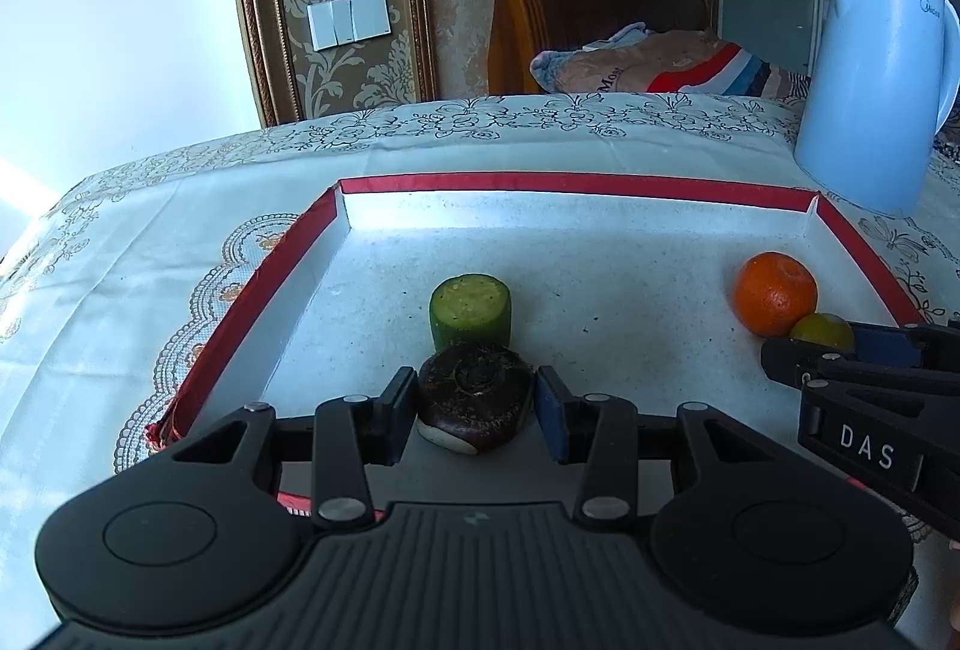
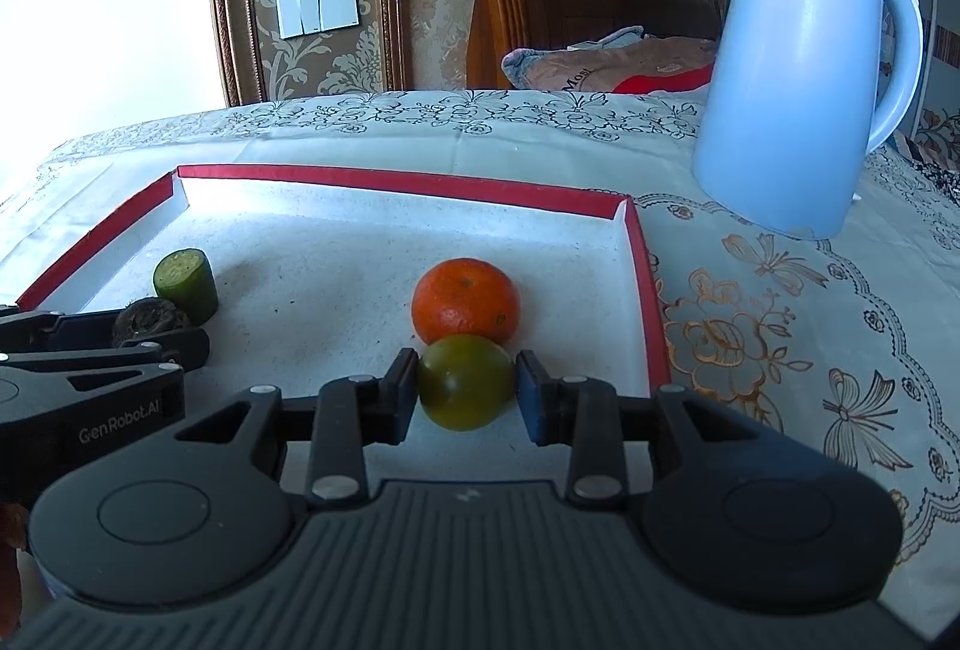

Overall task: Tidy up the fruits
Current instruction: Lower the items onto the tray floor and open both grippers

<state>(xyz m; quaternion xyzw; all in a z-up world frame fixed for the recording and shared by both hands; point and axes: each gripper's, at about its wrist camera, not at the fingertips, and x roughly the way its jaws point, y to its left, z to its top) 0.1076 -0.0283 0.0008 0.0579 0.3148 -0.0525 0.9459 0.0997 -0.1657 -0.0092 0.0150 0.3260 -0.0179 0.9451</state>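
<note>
- The left gripper [image 1: 475, 404] is closed around a dark brown chestnut-like thing [image 1: 474, 398], pads pressed on both sides, with the piece sitting low on the tray floor.
- The right gripper [image 2: 467, 389] is clamped on a green citrus [image 2: 465, 380], which is touching the orange [image 2: 465, 301] just behind it.
- A cut cucumber chunk [image 1: 471, 311] is stood upright right behind the brown piece, so two little pairs seem to be getting formed: dark and green stuff on the left, citrus on the right.
- Everything is kept inside the red-rimmed tray [image 1: 558, 182], which looks like the sorting spot; the walls probably stop round fruit rolling off.
- Whether the two held pieces are being set down or picked up can't be told from here.
- A blue kettle [image 2: 792, 74] is parked on the tablecloth [image 2: 780, 302] beyond the tray's far right corner, out of the way.
</note>
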